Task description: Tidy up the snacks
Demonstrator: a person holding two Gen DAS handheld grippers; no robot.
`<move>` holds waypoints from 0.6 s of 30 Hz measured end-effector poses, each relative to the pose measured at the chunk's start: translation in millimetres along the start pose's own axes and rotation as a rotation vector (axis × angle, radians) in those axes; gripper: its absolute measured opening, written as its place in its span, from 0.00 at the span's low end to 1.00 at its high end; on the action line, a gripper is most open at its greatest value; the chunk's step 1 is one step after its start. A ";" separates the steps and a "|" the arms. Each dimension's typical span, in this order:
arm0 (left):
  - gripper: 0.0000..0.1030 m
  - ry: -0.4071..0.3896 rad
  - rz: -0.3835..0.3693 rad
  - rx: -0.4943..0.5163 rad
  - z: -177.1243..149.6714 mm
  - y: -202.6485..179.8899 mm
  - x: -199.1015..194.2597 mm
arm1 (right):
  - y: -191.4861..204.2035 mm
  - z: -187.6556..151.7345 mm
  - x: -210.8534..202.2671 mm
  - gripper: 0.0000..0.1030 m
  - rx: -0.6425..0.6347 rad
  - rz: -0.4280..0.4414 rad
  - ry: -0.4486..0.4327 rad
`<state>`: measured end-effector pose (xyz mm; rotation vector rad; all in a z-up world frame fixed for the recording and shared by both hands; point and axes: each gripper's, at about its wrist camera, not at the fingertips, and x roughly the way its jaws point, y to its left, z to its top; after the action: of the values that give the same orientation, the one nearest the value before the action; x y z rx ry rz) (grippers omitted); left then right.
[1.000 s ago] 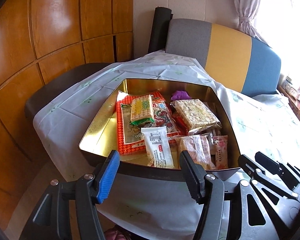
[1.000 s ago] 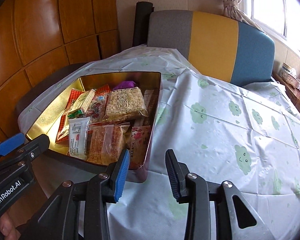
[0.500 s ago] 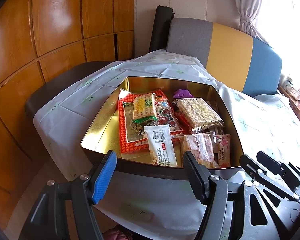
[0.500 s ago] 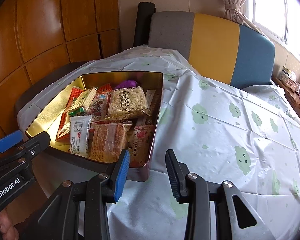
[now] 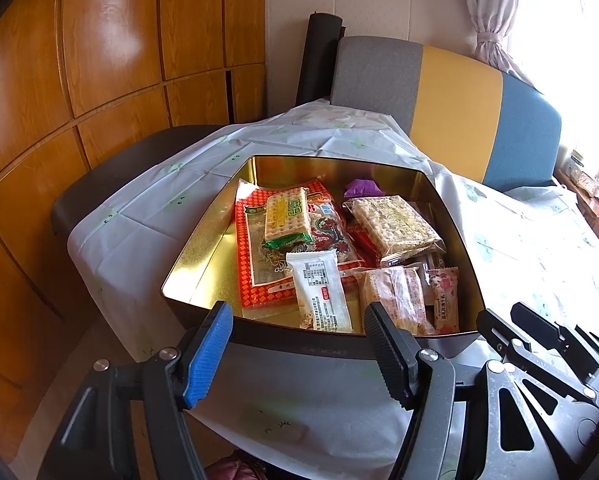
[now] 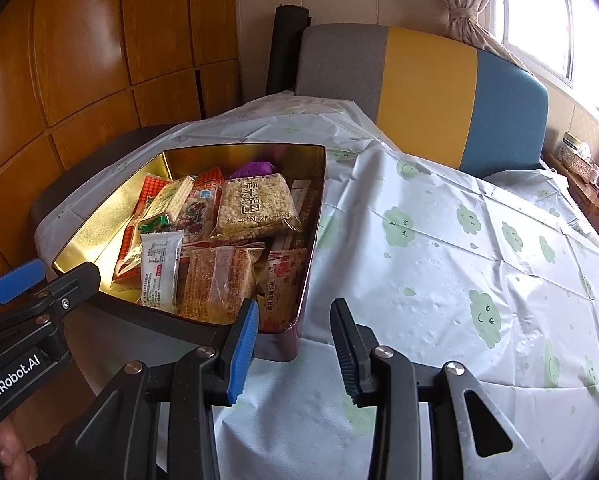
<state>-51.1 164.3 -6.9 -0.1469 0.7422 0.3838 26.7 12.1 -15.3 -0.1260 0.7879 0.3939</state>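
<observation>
A gold-lined metal tin (image 5: 203, 264), dark on its outer wall, sits at the near left corner of a table under a thin, creased plastic cloth (image 6: 439, 256) printed with green smiling clouds. The snacks lie loose inside it, crowded toward its right side, leaving smooth gold floor bare on the left. A flat red-orange checked packet (image 5: 255, 280) lies at the bottom; on it rests a cracker pack (image 5: 287, 216) with a green end. A white oblong wrapper (image 5: 319, 288) with printed text lies near the front wall. Right of it are a clear crinkled bag of brownish slabs (image 5: 395, 296) and a slim pink floral bar (image 5: 443, 300). Farther back sits a square, bumpy puffed-rice cake (image 5: 395, 220) in clear film, with a purple wrapper (image 5: 361, 188) beyond it.

The left gripper (image 5: 299, 324) hovers just before the tin's near wall, its ribbed pads spread wide, holding nothing. The right gripper (image 6: 293, 320) hangs over the cloth by the tin's near right corner, jaws parted and empty.

Behind the table stands a fabric chair (image 6: 419, 88) in grey, yellow and blue bands; glossy wood panels (image 5: 99, 60) fill the left
</observation>
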 end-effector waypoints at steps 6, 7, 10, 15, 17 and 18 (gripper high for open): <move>0.67 -0.002 0.001 -0.003 1.4 -0.1 -0.6 | 0.0 -1.2 -0.3 0.37 0.001 0.002 0.004; 0.67 -0.001 0.001 -0.001 1.4 -0.2 -0.6 | 0.1 -1.5 -0.6 0.37 0.000 0.002 0.003; 0.67 0.001 -0.001 0.003 1.7 -0.4 -0.5 | 0.3 -2.0 -0.2 0.37 -0.003 0.002 0.004; 0.67 0.004 -0.005 0.001 0.7 -1.1 0.6 | 0.8 -3.2 0.4 0.37 -0.004 0.002 0.007; 0.67 0.004 -0.003 0.002 0.7 -1.7 1.2 | 1.4 -3.2 0.6 0.37 -0.007 0.004 0.007; 0.67 0.005 -0.004 0.001 0.8 -1.8 1.3 | 1.7 -3.3 0.6 0.37 -0.008 0.004 0.006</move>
<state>-49.1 163.3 -7.2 -0.1482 0.7466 0.3789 24.3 12.9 -18.0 -0.1336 0.7926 0.4008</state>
